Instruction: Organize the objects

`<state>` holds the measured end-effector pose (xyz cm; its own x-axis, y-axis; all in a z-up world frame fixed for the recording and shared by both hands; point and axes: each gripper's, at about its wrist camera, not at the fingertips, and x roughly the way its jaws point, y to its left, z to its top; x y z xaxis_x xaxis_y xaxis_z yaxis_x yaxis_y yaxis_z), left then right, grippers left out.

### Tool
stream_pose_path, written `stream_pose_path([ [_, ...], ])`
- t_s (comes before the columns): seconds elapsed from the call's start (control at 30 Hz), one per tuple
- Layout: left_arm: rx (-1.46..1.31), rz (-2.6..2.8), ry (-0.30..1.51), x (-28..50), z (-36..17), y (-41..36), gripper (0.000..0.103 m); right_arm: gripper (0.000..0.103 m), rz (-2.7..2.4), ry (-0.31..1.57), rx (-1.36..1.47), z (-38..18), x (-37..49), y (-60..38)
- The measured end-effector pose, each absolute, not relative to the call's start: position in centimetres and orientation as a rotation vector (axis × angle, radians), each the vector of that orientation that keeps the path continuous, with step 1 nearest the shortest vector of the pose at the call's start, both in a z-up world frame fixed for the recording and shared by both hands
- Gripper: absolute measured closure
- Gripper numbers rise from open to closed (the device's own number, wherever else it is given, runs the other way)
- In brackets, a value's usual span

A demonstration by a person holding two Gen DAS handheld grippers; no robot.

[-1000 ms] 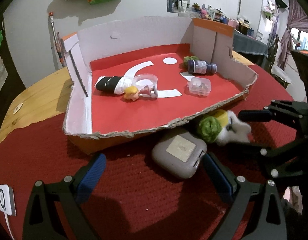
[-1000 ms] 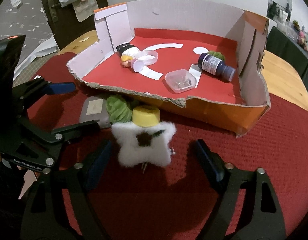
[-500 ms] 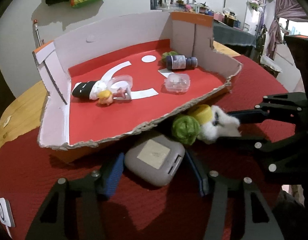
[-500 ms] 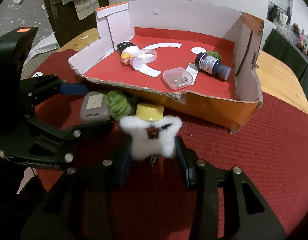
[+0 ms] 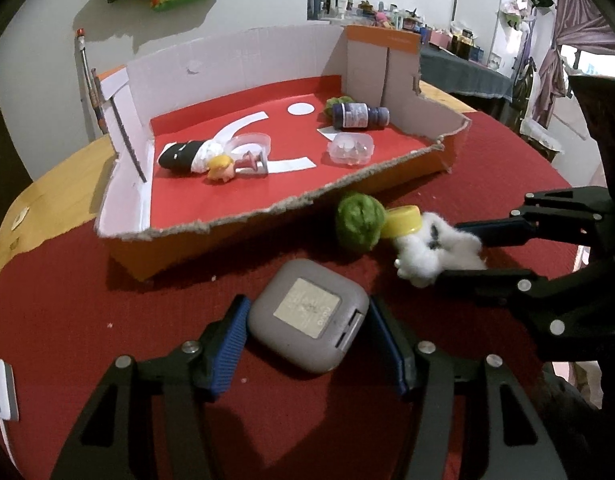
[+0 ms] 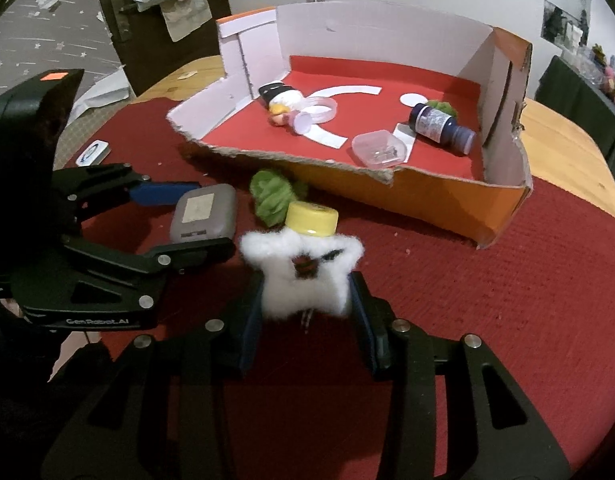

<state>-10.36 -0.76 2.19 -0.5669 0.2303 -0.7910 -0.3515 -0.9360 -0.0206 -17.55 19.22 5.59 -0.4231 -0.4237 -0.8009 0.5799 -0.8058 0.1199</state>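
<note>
Grey case (image 5: 309, 316) pinched by left hand-held gripper (image 5: 307, 334); fluffy star (image 6: 303, 276) half-hides right's fingertips (image 6: 357, 292).

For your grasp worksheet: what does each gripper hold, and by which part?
Left gripper: grey case, by its two opposite sides. Right gripper: white fluffy star, by its lower sides.
</note>
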Motion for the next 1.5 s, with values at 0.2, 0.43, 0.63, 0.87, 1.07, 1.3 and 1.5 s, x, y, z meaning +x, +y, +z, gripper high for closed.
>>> stream_pose_path([
  [0.2,-1.231,2.526,0.182,-9.4,2.4,-1.2,0.042,0.064,-2.217,0.223,1.17,5.8,-16.5,19.0],
  [0.43,-1.219,2.542,0.17,-9.2,2.9,-1.3,0.042,0.064,-2.221,0.214,1.153,6.1,-16.1,19.0],
  [0.63,-1.2,2.55,0.168,-9.3,3.4,-1.1,0.042,0.064,-2.227,0.199,1.13,6.8,-15.9,19.2],
  [0.87,-1.183,2.554,0.166,-9.3,3.9,-0.9,0.042,0.064,-2.232,0.191,1.127,7.0,-16.1,19.4],
  [1.07,-1.167,2.558,0.144,-9.2,4.5,-1.2,0.042,0.064,-2.237,0.183,1.106,7.7,-16.0,19.5],
  [1.3,-1.129,2.583,0.126,-9.8,6.0,-1.6,0.042,0.064,-2.238,0.165,1.063,9.4,-16.3,19.5],
  [1.5,-1.11,2.597,0.103,-10.9,7.0,-1.9,0.042,0.064,-2.252,0.159,1.036,10.7,-17.0,19.5],
])
